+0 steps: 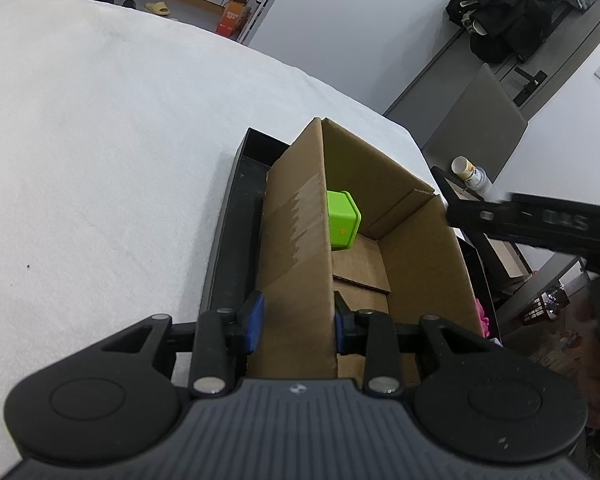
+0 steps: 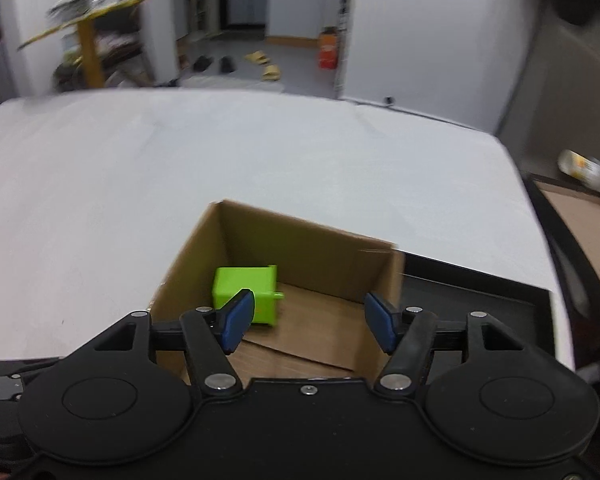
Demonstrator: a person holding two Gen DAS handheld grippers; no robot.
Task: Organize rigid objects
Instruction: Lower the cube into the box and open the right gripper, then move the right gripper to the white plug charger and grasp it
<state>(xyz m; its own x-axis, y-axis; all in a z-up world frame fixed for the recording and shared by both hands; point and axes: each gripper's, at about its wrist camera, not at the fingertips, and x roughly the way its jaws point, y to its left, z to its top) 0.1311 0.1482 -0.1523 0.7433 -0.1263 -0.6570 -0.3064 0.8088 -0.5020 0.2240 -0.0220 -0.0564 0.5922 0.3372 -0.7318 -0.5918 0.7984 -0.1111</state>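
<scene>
To my far left the white tabletop point(image 1: 100, 140) runs wide and bare, so there is plenty of room on that side to swing or set things down. Next comes the black tray point(image 1: 236, 216), with the cardboard box point(image 1: 420, 248) sitting in it. My left gripper point(image 1: 298, 322) is closed on the box's near-left wall, one blue pad outside and one inside, pinching the thin board (it looks stiff enough to steady the box, but I judge it would crease if I squeezed hard or levered on it).

Inside, against the far-left corner, lies the green cube point(image 1: 342, 220), tipped on its side on the box floor. It looks like hollow moulded plastic: light, rigid, rather slick, not fragile. I would take it across two flat opposite faces, not by the small peg point(image 2: 279, 295) sticking out of it.

My right gripper point(image 2: 308, 322) hangs over the open box with its fingers spread wide and nothing between them; the cube sits just past the left pad. The box walls are the edges to mind, since they leave only a narrow way in from above. Further right the table ends, with a chair and clutter beyond, so little room there.
</scene>
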